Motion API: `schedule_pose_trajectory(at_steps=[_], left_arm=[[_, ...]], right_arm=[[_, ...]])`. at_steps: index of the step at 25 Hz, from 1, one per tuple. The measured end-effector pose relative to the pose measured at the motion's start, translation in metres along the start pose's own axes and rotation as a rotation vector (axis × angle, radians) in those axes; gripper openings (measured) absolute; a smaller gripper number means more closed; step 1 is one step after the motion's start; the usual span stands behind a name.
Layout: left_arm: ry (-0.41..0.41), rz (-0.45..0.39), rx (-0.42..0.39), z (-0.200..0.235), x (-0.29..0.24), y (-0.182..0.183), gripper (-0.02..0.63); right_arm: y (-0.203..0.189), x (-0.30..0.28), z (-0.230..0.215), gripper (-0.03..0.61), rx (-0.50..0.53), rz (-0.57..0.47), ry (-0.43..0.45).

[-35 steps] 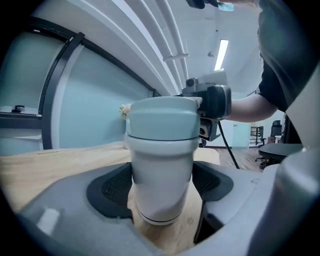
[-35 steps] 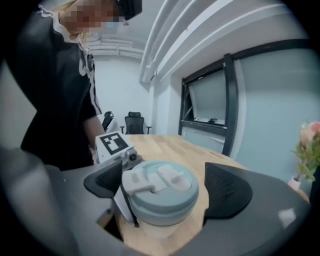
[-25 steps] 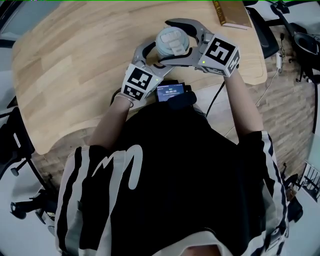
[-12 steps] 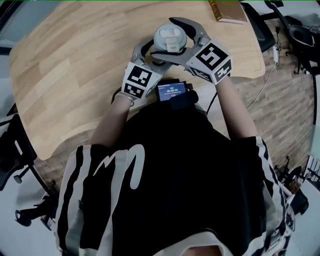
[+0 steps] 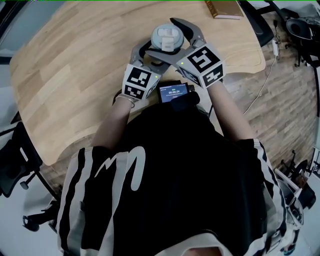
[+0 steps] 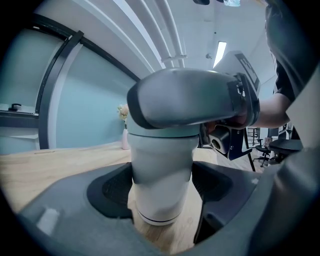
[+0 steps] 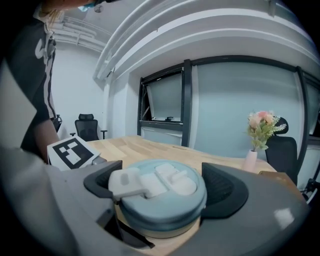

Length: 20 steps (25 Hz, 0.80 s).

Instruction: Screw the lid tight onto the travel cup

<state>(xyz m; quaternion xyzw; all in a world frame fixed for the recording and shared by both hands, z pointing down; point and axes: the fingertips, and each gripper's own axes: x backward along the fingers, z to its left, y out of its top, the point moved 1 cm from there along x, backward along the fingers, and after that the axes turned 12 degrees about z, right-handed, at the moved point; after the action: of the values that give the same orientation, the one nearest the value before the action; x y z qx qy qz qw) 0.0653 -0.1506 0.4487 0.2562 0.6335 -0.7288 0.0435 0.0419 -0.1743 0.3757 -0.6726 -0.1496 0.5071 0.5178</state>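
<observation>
The travel cup stands upright on the wooden table [image 5: 75,75], close to the person's body. Its pale body [image 6: 160,175] sits between the pads of my left gripper [image 6: 162,187], which is shut on it low down; in the head view that gripper [image 5: 156,52] reaches in from the left. The light blue lid [image 7: 160,192] with its white flip tab sits on top of the cup [image 5: 167,36]. My right gripper [image 7: 162,187] is shut on the lid's rim and, in the head view, [image 5: 172,41] comes in from the right. The cup's body is mostly hidden from above.
A small device with a lit screen [image 5: 172,92] lies at the table's near edge, just behind the grippers. A book [image 5: 225,7] lies at the far right edge. A vase of flowers [image 7: 260,132] stands on the table beyond the cup. Office chairs stand around the table.
My right gripper has turned on the lid, its marker cube swinging left toward the left gripper. The left gripper and the cup body have stayed put.
</observation>
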Motion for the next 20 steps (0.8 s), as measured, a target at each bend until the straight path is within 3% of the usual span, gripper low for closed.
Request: schedule_pose_trajectory(at_steps=[20], left_arm=[[0.03,-0.015,-0.002,0.0026,0.0001,0.0014,0.382]], right_arm=[[0.0013,-0.0008,-0.0058,0.492,-0.116,0.0,-0.178]])
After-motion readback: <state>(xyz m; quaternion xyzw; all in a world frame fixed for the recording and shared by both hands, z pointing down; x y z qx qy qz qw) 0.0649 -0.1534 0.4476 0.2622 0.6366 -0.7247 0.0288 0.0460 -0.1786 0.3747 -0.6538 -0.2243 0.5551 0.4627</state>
